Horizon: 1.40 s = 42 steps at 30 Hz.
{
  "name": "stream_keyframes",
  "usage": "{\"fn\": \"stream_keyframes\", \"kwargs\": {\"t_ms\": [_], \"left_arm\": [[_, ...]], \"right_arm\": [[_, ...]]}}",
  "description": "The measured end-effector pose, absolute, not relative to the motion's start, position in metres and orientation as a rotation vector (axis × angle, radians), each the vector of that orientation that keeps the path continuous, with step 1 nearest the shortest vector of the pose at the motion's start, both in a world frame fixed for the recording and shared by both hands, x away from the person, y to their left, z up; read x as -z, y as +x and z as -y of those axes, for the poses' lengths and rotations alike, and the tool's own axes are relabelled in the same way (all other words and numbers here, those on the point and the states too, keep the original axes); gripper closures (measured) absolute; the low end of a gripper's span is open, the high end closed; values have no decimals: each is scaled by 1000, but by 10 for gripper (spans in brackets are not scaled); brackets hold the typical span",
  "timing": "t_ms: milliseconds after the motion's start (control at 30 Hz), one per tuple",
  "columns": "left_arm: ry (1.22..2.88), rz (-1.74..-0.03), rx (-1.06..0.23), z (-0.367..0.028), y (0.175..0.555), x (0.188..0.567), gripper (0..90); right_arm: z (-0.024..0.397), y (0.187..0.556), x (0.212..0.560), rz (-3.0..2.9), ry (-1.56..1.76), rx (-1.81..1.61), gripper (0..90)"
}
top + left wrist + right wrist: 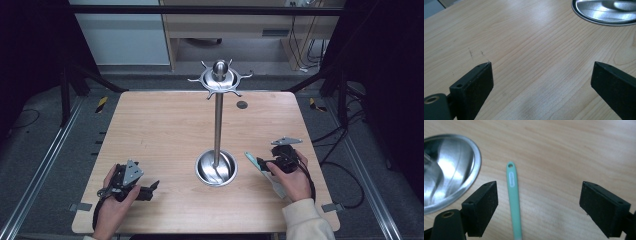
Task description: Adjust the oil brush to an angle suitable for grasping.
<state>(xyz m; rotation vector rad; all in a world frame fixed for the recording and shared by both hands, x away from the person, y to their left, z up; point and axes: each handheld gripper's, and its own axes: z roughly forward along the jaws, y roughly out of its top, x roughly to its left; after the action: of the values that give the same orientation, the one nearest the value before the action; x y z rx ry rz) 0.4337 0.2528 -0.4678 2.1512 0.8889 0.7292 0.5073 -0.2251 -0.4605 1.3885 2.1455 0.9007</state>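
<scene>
right gripper [539, 197]: jaws wide apart, nothing clamped
green utensil handle [513, 195]: lay flat on table [150, 130], between jaws, nearer one pad, beside stand base [216, 169]
left gripper [541, 77]: spread, idle
tip: should center over handle, then squeeze, judging by offset

Your mint-green handle [513, 195] lies flat on the tabletop [160, 130], just beside the rim of the steel stand's round base [446, 170] and apart from it. It's slim, with a small hanging hole and a white label near its rounded end. Its other end is hidden.
</scene>
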Motion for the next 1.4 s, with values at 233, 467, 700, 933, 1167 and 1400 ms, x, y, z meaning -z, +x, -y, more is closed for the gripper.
{"fn": "stream_keyframes", "kwargs": {"t_ms": [233, 467, 700, 933, 1167, 1400], "left_arm": [[2149, -895, -729, -253, 433, 468, 39], [2155, -887, -732, -253, 434, 468, 39], [2150, -888, -727, -252, 433, 468, 39], [2149, -889, -729, -252, 433, 468, 39], [2148, -890, -728, -252, 434, 468, 39], [2149, -890, -728, -252, 433, 468, 39]], "right_arm": [[209, 522, 453, -2138, 1309, -898, 257], [181, 522, 460, -2305, 1099, -873, 512], [171, 514, 465, -2385, 1011, -846, 824], [169, 516, 474, -2433, 1026, -757, 900], [173, 521, 481, -2438, 1072, -719, 900], [175, 523, 484, -2455, 1108, -687, 900]]}}
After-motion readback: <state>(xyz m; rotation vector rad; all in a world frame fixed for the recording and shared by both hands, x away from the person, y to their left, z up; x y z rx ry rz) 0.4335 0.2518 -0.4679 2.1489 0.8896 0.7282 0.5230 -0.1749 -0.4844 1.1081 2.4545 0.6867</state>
